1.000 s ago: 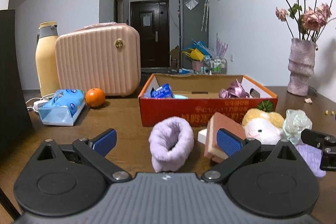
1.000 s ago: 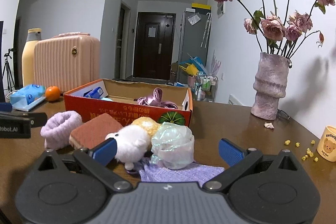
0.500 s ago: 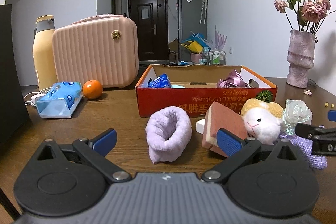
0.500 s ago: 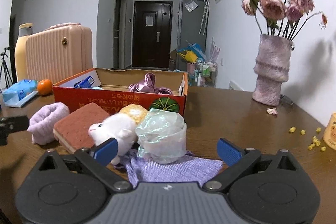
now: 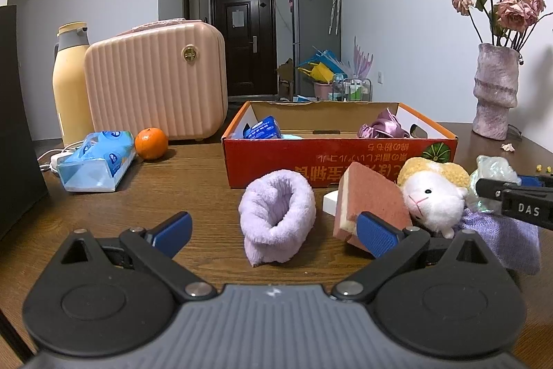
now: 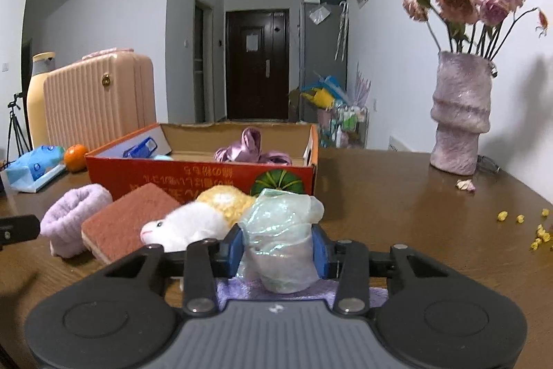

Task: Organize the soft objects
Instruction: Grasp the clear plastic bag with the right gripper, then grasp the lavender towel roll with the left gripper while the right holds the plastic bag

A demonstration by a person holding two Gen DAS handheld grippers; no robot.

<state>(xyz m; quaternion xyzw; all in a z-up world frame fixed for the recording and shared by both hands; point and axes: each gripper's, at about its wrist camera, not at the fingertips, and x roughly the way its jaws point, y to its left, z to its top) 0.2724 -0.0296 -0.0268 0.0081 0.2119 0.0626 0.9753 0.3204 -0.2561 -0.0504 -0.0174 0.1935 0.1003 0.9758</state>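
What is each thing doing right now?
right gripper: closing on the shiny scrunchie
left gripper: open, holding nothing
purple wristband: lying on the table
sponge: tilted, leaning
toy sheep: lying beside the sponge
box: open

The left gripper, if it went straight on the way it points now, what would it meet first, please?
Most likely the rolled lilac fleece sock, lying on the wooden table straight ahead of its open blue fingers; depth is uncertain.

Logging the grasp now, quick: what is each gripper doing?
Left gripper: open, holding nothing; the purple sock lies ahead of it.
Right gripper: jaws closing on the iridescent shower cap, pads against its sides.
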